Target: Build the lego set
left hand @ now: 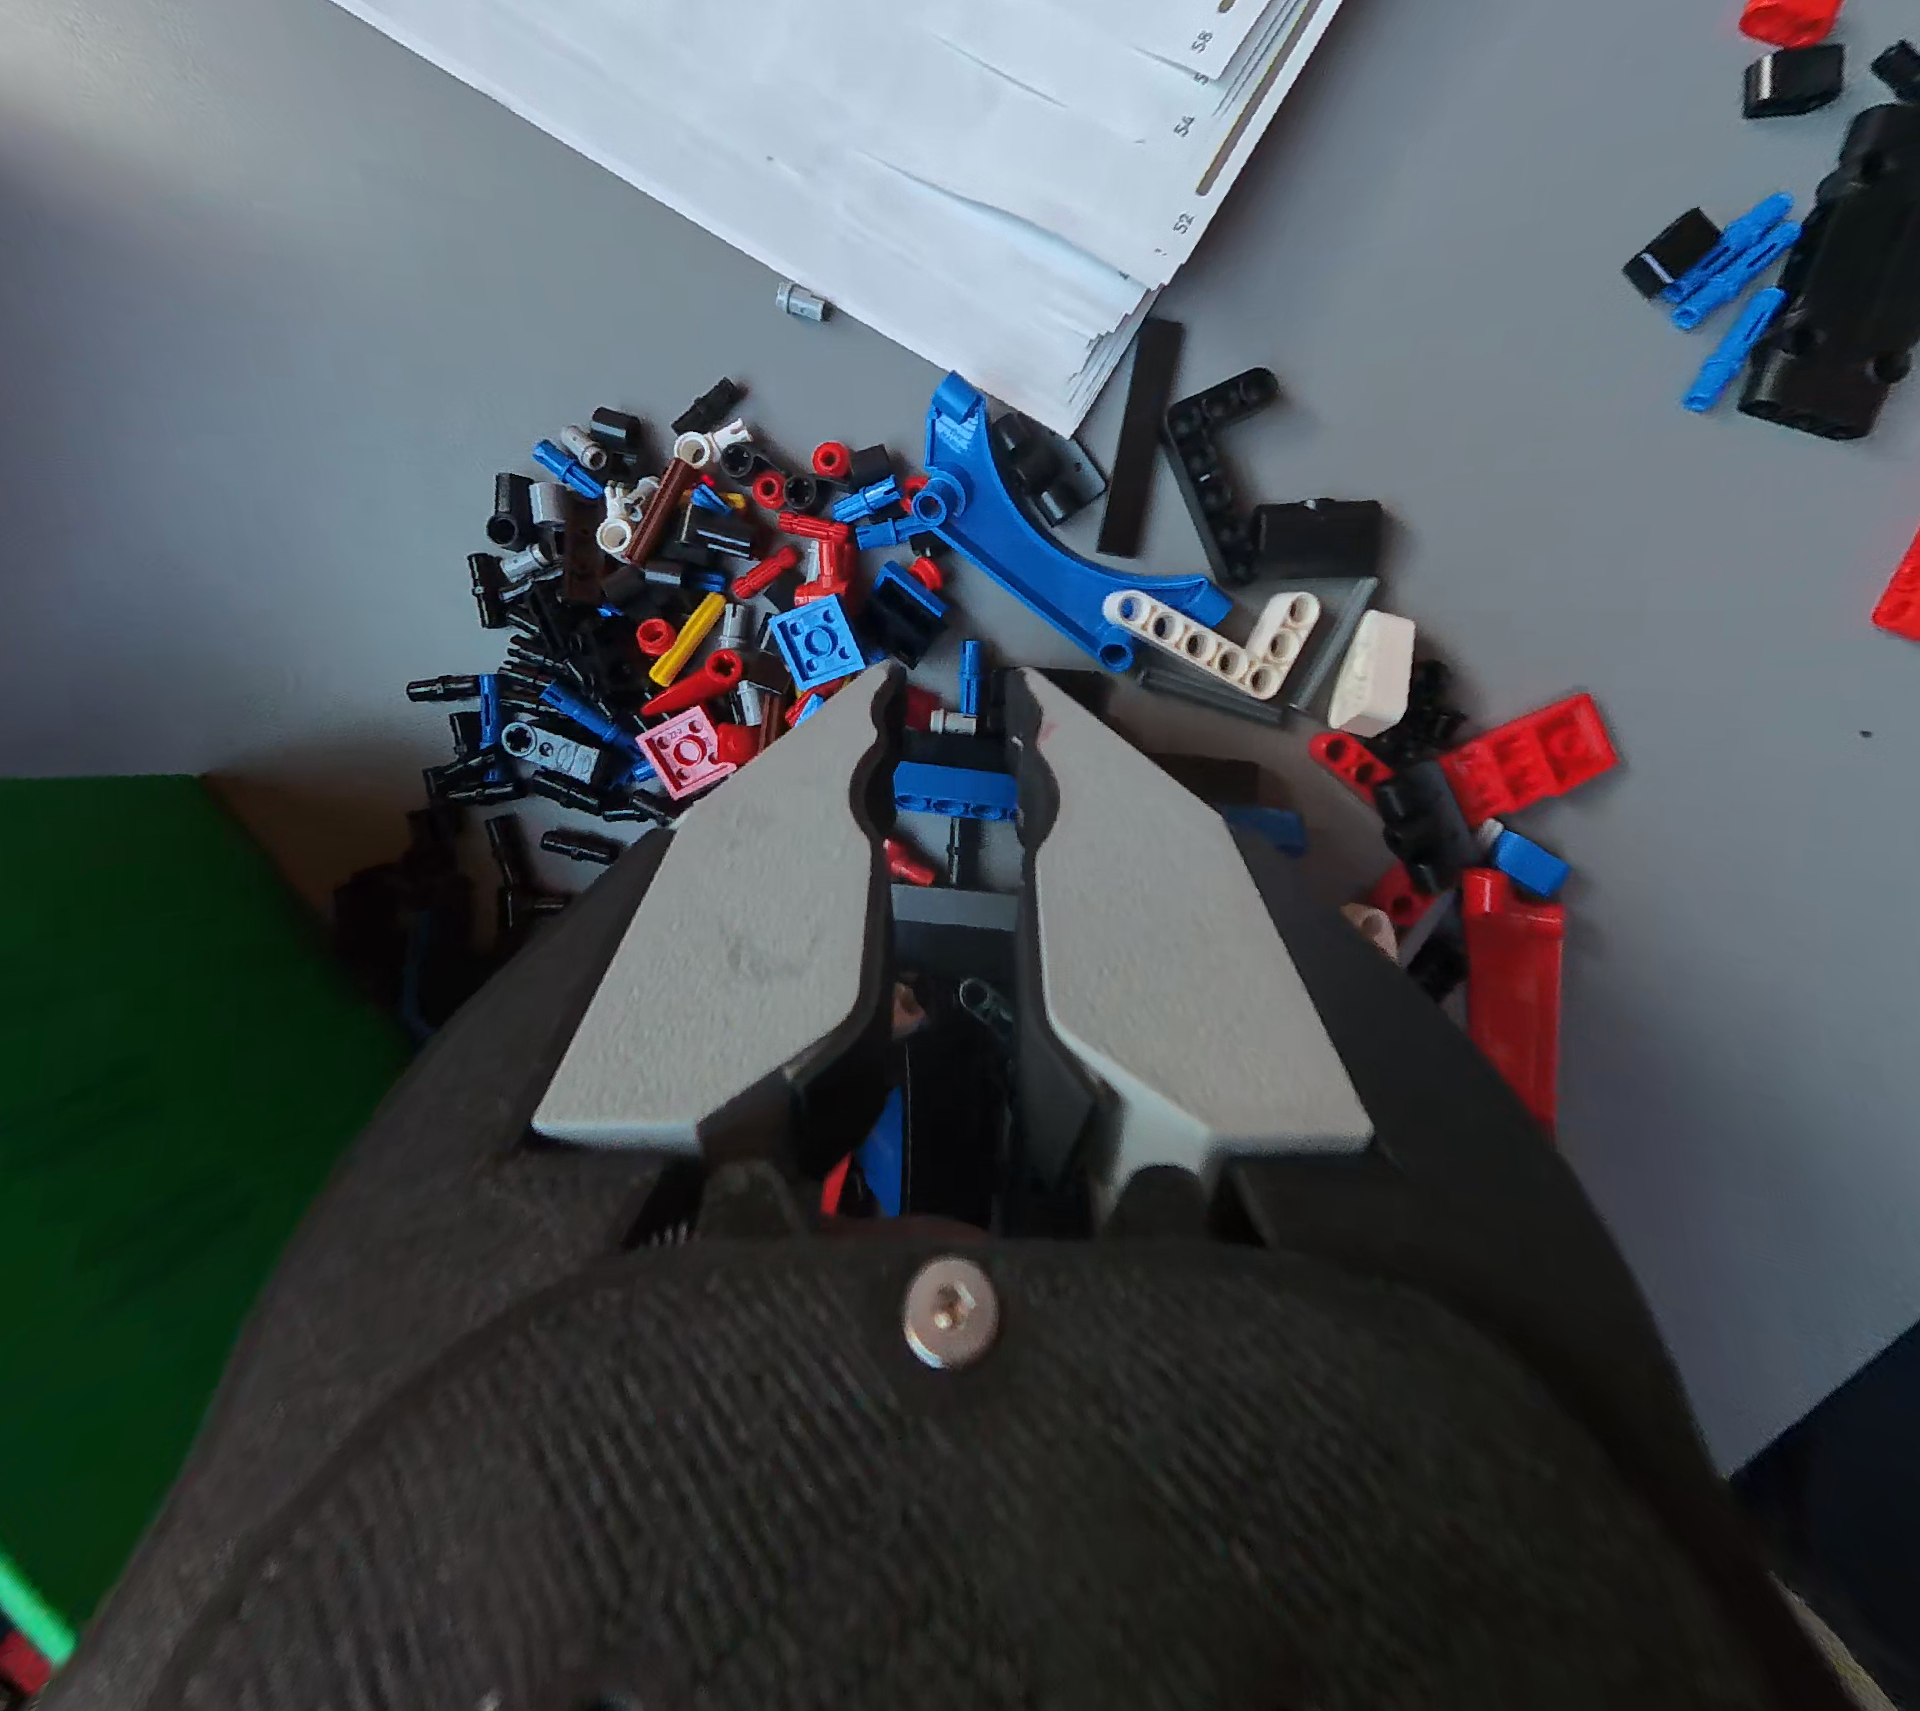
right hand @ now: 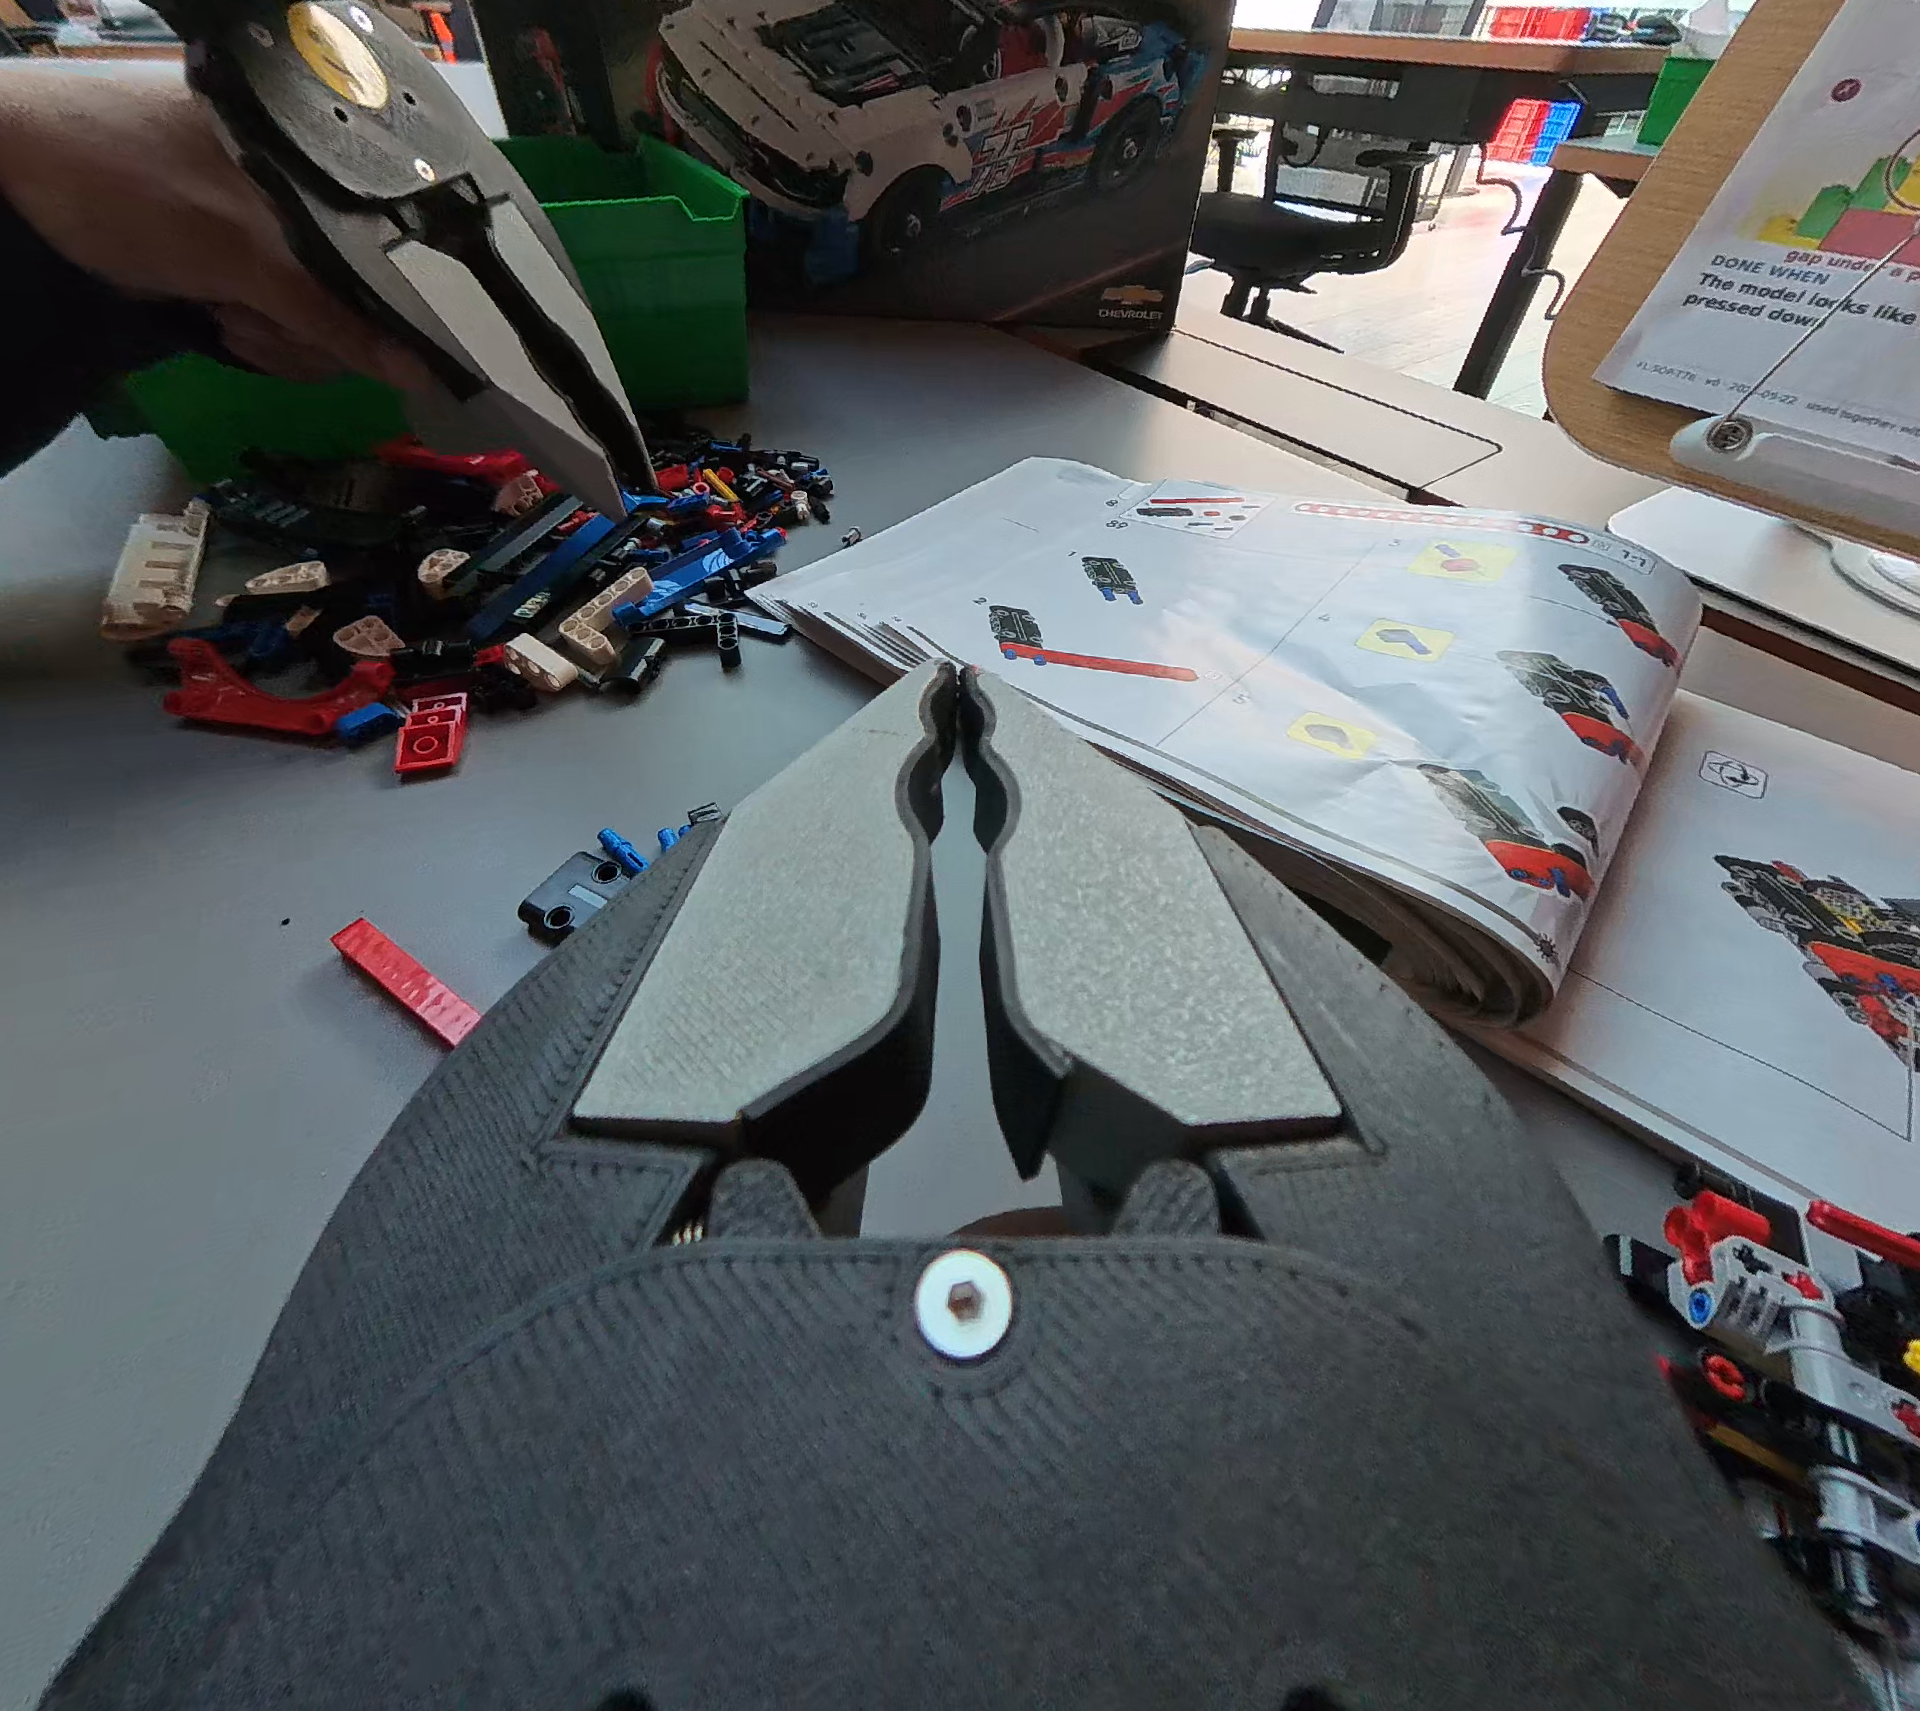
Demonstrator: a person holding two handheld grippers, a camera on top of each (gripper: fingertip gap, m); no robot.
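Blue beam, short and holed, lies crosswise between the left gripper jaws, partway back from the tips; each end meets a finger's inner face, so the narrowly parted jaws look clamped on it. Grey bench spreads under everything. Instruction booklet lies ahead of those jaws, past the parts pile, which fans out left and right of the tips. Curved blue panel sits ahead-right of them; white angled beam lies further right. Blue square plate touches the left fingertip's outer edge. Right gripper has its jaws pressed together on nothing, tips over the booklet's near edge; a red strip lies to their left.
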